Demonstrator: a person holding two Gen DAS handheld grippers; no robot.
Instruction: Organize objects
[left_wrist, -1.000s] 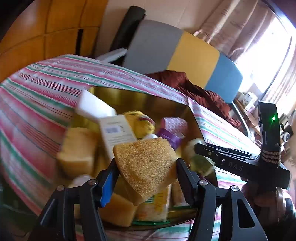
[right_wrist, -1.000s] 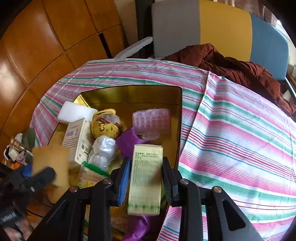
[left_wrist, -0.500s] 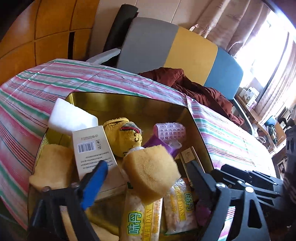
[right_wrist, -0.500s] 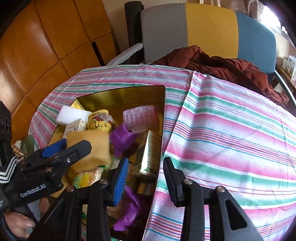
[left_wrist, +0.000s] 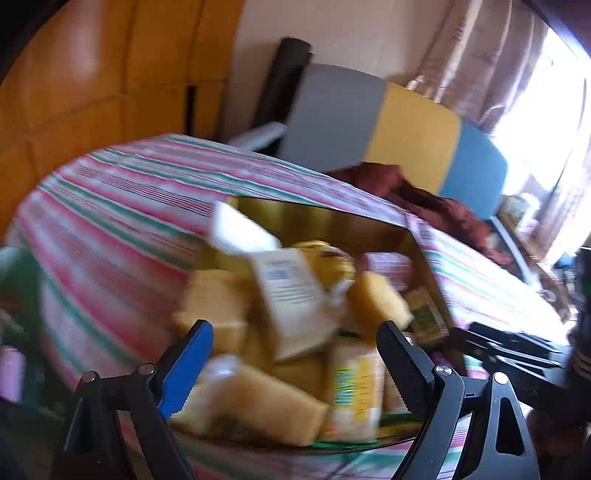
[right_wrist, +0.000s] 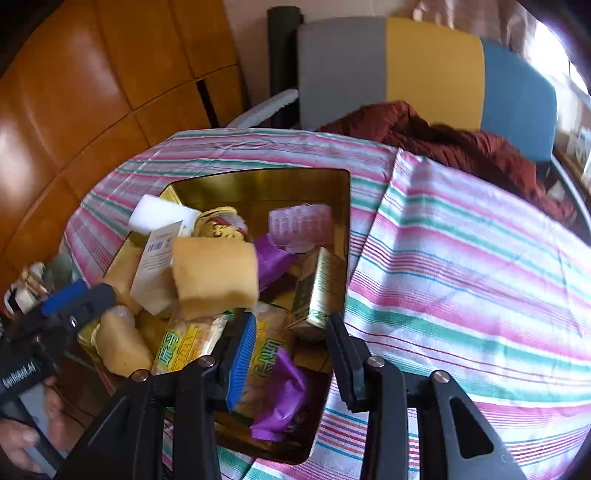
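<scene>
Left tool (left_wrist: 291, 354) spread wide, empty, just above yellow sponge (right_wrist: 216, 271) w/ other items in gold tray (right_wrist: 258, 184).

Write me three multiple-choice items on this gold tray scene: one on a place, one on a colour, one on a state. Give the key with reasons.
1. Where does the green and gold carton stand?
A. against the tray's right wall
B. on the chair
C. on the striped cloth outside the tray

2. What colour is the crinkled wrapper at the near end of the gold tray?
A. red
B. purple
C. white

3. How is the right tool?
A. shut on the carton
B. shut on a sponge
C. open, holding nothing

Key: 1 A, the carton leans by the right wall. 2 B, the wrapper is plainly purple. 3 C, nothing sits between its fingers.
</scene>
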